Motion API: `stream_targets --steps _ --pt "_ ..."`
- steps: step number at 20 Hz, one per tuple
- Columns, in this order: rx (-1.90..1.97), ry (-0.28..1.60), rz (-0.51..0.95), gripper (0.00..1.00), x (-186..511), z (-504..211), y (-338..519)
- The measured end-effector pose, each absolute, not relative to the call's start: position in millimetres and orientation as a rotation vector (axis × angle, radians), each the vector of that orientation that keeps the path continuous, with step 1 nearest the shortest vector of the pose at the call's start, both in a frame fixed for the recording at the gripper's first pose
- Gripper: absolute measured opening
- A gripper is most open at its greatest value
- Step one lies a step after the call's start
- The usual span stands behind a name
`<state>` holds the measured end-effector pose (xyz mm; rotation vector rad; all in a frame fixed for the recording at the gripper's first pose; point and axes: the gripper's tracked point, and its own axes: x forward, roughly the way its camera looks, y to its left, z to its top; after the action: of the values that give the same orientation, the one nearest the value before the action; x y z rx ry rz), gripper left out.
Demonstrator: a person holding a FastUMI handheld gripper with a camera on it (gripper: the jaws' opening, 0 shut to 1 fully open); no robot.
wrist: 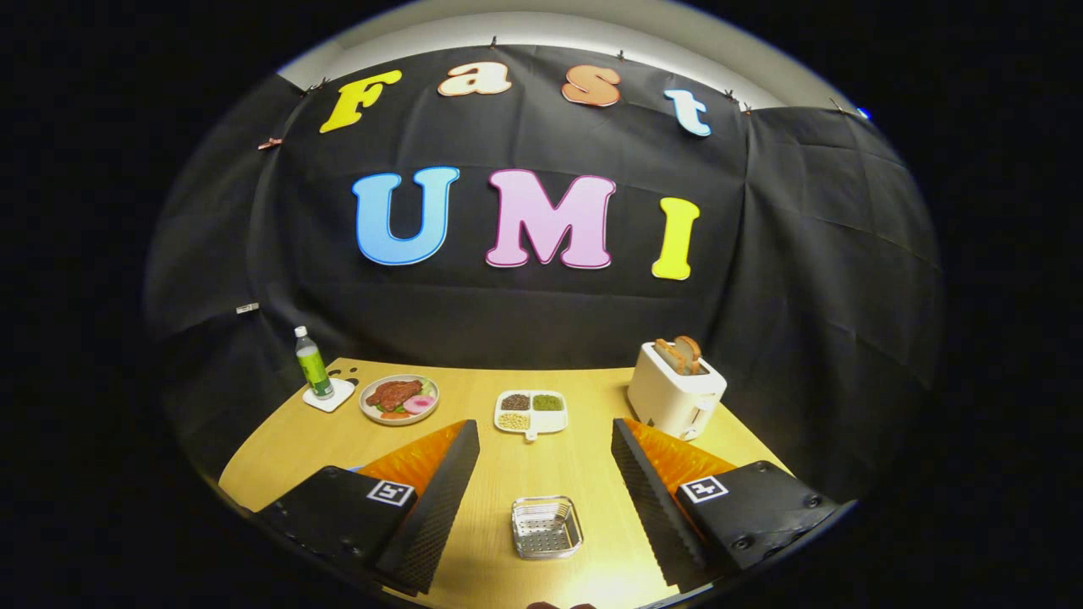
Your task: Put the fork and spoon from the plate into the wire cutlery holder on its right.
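The wire cutlery holder (546, 526), a small square metal basket, stands on the wooden table (584, 474) between my two fingers, seen from above with nothing visible inside. My gripper (544, 427) hovers over the table, open wide, with nothing between its fingers. A sliver of blue (359, 467) peeks out behind the left finger (440, 491); I cannot tell what it is.
Beyond the fingers sit a white divided dish of grains (530, 412), a plate of meat and vegetables (399, 398), a green bottle (312, 364) on a white coaster, and a white toaster (675, 389) holding bread at the right. Black cloth walls close in behind the table.
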<state>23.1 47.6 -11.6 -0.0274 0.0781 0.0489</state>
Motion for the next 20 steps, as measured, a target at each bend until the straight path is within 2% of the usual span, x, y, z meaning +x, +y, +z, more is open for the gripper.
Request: stream_targets --steps 3,9,20 --pt "-0.055 0.118 0.142 0.98 32.1 -24.9 91.4" --pt "-0.07 0.34 0.315 0.98 39.0 -93.8 181.1" --pt "-0.234 0.705 0.433 0.98 44.9 -225.8 237.7"
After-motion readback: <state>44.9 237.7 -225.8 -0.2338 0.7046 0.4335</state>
